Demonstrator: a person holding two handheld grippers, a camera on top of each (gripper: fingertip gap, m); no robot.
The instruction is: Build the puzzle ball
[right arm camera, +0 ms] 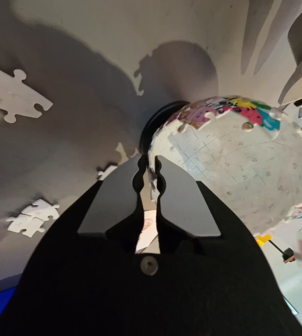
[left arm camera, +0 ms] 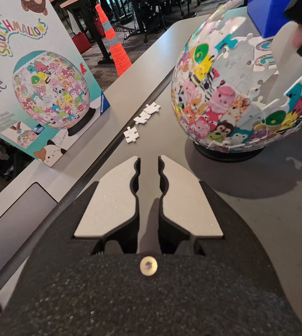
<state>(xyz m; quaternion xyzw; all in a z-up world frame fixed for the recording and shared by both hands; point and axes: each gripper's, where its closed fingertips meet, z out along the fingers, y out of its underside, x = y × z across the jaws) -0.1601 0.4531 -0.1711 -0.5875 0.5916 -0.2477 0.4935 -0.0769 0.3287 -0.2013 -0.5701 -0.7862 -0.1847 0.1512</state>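
Pieces (left arm camera: 142, 116) on table (left arm camera: 255, 227) beside unfinished puzzle ball (left arm camera: 219, 101)

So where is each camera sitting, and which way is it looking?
Left wrist view: rides on the left gripper, low over the table, facing loose white pieces, the box and the puzzle ball.
Right wrist view: rides on the right gripper, looking down into the ball's open top.
Both share the ball and white pieces.

The partly built, many-coloured puzzle ball (left arm camera: 219, 94) sits on a round black stand (left arm camera: 226, 154). Three white loose puzzle pieces (left arm camera: 143, 118) lie left of it on the grey table (left arm camera: 164, 54). The printed cardboard puzzle box (left arm camera: 37, 81) stands farther left.
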